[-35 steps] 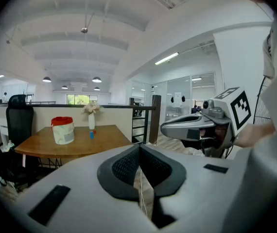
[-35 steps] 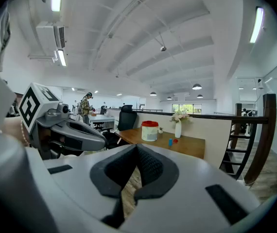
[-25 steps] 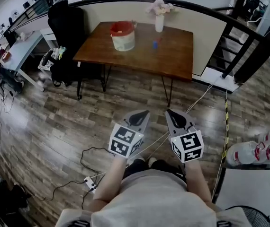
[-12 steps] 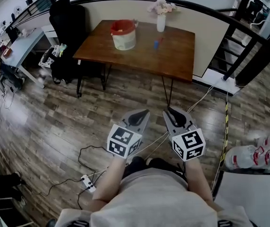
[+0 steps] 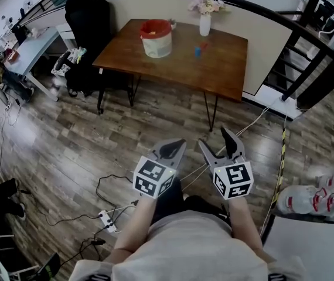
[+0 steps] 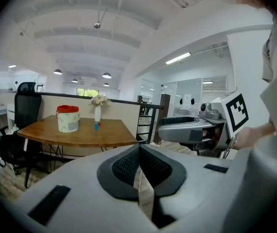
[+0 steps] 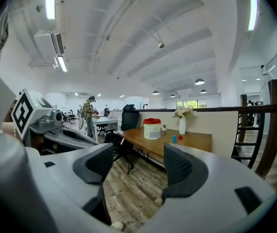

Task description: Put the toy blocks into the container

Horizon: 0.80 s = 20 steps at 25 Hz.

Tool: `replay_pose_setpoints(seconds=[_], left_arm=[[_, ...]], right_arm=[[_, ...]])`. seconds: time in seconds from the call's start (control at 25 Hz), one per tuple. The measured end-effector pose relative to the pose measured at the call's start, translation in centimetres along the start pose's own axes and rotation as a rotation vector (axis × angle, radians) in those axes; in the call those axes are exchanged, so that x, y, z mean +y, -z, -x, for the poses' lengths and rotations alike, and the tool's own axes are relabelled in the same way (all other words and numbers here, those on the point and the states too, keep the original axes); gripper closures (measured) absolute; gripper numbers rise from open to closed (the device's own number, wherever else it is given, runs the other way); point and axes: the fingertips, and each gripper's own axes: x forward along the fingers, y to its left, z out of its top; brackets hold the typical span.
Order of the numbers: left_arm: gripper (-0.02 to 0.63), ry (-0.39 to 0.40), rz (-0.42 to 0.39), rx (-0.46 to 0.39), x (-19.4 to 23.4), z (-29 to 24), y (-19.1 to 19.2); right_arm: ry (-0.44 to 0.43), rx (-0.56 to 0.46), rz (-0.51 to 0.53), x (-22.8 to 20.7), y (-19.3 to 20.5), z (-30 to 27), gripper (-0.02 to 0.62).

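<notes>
Wooden table [image 5: 214, 75] is sitting upper centre, well apart from us.
We are just spreading the right gripper [image 5: 214, 137] wide, empty, readying for the toy blocks [image 5: 198, 51]; left gripper [image 5: 174, 145] pressed together.

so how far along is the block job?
Nothing done: the blue block and red block lie on the table, apart from the container. In hand: nothing; left tongs shut, right tongs just opened, both empty, well short of the table. Left: everything.

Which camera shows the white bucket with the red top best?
The head view: it looks down on the white bucket and its red top, whole on the brown table. Both gripper views show it side-on, far off and small.
</notes>
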Motion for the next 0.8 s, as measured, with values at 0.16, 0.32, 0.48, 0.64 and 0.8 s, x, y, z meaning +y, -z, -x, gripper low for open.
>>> replay_pose_setpoints(seconds=[0.16,0.32,0.48,0.64,0.8], left_arm=[[0.591,-0.003,0.01,-0.003,1.7,-1.0,-0.3],[0.591,0.007,0.016,0.004,4.2,-2.9,-0.4],[0.591,0.02,0.014,0.003,8.5,-5.2,-1.8],[0.591,0.037,0.01,-0.003,13.6,-7.5,-4.2],[0.591,0.077,-0.011,-0.005,17.9,-10.4,-6.7]], right_arm=[[0.002,-0.003,-0.006,-0.7,0.1,-1.5,0.27],[0.006,0.023,-0.026,-1.7,1.0,-4.2,0.267],[0.02,0.03,-0.021,-3.3,0.2,-8.6,0.267],[0.056,0.024,-0.021,-5.2,-1.8,-13.0,0.267],[0.091,0.02,-0.016,-7.0,-3.4,-17.6,0.267]])
